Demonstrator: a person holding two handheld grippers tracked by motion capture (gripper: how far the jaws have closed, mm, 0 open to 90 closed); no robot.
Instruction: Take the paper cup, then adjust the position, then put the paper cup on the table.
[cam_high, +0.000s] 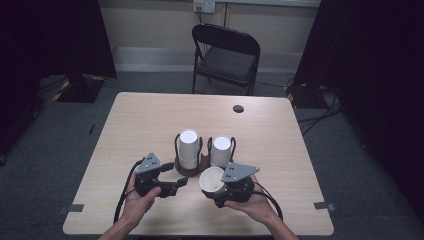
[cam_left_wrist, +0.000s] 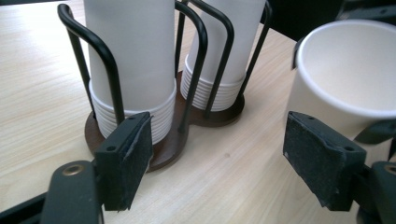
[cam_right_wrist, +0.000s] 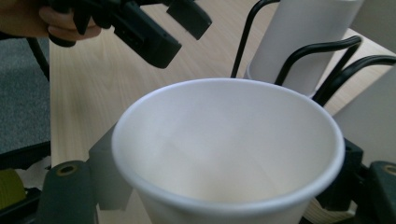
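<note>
While our right tongs (cam_high: 216, 189) grip the light, easily crushed paper cup (cam_high: 212, 180) by its wall just in front of the cup holder (cam_high: 191, 167), our left tongs (cam_high: 181, 182) gape empty, so we squeeze gently below the rim.

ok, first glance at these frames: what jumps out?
The white paper cup clamped mouth-up in the right gripper near the table's front edge, its open rim looming large in the right gripper view. Just behind it at mid-table, two stacks of upturned white cups stand in a dark wire holder. The left gripper hangs open and empty beside the holder.
</note>
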